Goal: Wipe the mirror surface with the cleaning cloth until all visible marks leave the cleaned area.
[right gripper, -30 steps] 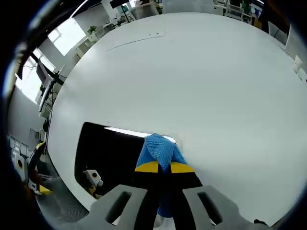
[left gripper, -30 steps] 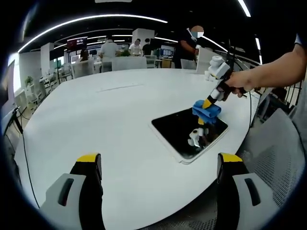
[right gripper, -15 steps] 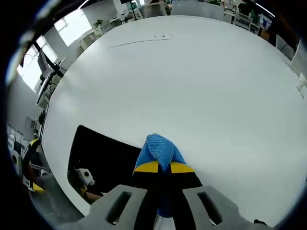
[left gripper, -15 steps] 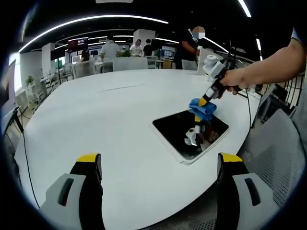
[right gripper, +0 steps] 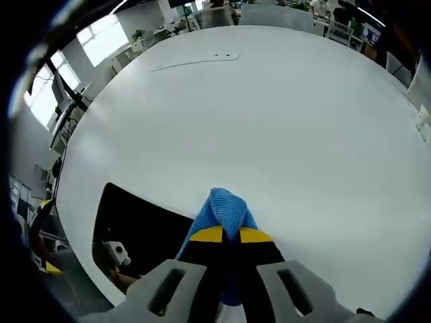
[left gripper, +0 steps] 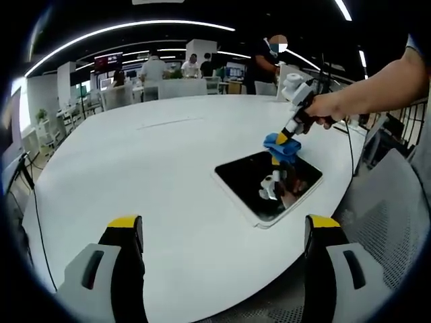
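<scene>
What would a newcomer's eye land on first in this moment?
The blue cleaning cloth, clamped in the right gripper, sits at the far edge of the dark mirror. The mirror lies flat near the edge of a big white table. The left gripper hangs open over the table's near side.

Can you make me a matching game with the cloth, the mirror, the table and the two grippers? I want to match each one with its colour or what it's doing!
Things:
1. cloth
2. mirror
3. table
4. left hand-held gripper
5. right hand-held gripper

States:
A. white and round
B. jaws wide apart, holding nothing
C. blue, pinched between yellow-tipped jaws
D. dark and shiny, lying flat near the table edge
E. shut on the cloth, at the mirror's far edge

Pairs: 1-C, 2-D, 3-A, 4-B, 5-E
</scene>
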`<state>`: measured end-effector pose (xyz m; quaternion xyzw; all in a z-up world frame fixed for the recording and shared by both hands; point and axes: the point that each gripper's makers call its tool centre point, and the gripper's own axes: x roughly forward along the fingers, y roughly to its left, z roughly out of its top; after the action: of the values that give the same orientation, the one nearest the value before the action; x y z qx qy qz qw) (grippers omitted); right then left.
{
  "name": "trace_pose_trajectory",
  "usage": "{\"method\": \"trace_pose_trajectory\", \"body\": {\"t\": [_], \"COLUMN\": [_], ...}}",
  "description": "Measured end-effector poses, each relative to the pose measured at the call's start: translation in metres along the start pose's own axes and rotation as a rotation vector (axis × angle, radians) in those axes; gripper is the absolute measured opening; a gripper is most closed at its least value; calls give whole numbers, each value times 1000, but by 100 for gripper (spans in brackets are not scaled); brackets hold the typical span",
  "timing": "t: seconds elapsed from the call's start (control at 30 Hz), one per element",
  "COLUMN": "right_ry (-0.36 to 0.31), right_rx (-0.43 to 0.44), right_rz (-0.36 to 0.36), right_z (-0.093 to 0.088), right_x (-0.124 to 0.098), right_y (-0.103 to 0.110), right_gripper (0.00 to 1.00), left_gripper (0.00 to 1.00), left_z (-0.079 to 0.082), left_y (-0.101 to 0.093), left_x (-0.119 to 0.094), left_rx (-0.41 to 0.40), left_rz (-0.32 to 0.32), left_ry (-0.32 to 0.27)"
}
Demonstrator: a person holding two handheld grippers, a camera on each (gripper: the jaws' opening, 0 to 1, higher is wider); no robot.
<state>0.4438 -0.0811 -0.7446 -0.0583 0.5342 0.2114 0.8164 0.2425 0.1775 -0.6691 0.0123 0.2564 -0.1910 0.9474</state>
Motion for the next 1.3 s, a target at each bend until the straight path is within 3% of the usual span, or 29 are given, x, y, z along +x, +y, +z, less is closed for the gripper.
{"method": "trace_pose_trajectory", "body": {"t": [0.37, 0.83, 1.1, 1.3], "right_ry": [-66, -39, -28, -17], "right_rx": [3, 50, 38, 47], "right_rz": [10, 50, 65, 66], "right_z": [7, -30, -42, -49], "right_x": [-25, -73, -77, -62], "right_y": [-5, -38, -46, -53], "right_gripper": [0, 1, 1, 2], "left_gripper": [99, 99, 99, 99], "left_z": [3, 6, 2, 1], "left_y": [3, 7, 9, 11], "left_x": [-1, -4, -4, -5], "left_rx": [-12, -14, -24, -26], "left_rz": [13, 36, 47, 56], "left_ry": [-19, -32, -16, -10]}}
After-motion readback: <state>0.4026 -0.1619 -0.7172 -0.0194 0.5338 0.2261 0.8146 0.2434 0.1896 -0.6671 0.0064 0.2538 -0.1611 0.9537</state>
